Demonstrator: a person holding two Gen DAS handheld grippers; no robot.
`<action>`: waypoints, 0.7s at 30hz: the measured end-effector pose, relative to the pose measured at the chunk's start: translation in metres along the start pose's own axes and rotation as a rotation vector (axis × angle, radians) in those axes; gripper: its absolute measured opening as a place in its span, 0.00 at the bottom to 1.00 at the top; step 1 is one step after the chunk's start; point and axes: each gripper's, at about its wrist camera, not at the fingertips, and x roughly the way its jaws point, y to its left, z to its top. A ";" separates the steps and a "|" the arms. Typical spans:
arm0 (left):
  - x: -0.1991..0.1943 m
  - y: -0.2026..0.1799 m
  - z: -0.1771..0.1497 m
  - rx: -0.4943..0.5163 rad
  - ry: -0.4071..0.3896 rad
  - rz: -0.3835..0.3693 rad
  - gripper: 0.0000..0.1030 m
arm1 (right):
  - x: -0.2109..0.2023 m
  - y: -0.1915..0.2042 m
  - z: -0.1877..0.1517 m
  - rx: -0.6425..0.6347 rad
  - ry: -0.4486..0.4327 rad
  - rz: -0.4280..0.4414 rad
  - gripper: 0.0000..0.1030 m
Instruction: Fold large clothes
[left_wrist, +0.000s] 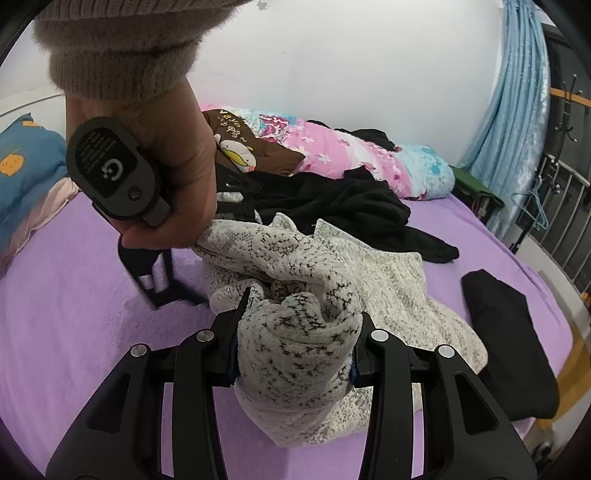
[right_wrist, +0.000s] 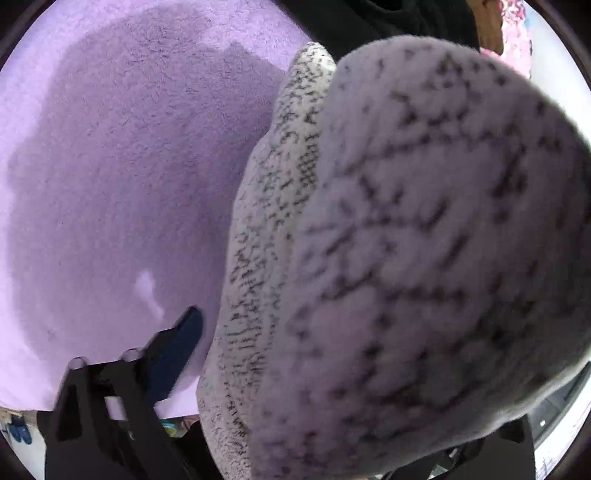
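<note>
A white knit garment with black flecks lies bunched on the purple bed sheet. My left gripper is shut on a thick rolled wad of it, held just above the sheet. A person's hand in a fuzzy beige sleeve holds my right gripper, which points down at the garment's left edge, and that hand touches the cloth. In the right wrist view the garment fills the right side and hides one finger. The other finger stands clear of the cloth, with sheet showing between them.
A heap of black clothes lies behind the garment, and a folded black piece sits to its right. A flowery quilt and a blue pillow line the back. A metal rail and a blue curtain stand at right.
</note>
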 end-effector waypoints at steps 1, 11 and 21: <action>0.000 -0.001 0.000 0.000 0.001 0.000 0.37 | 0.000 -0.003 0.000 0.002 -0.004 0.004 0.52; -0.002 -0.018 0.004 0.048 0.013 0.032 0.39 | 0.002 -0.063 -0.032 0.025 -0.136 0.282 0.25; -0.028 -0.077 0.004 0.255 0.007 0.096 0.42 | 0.015 -0.136 -0.090 0.137 -0.271 0.557 0.24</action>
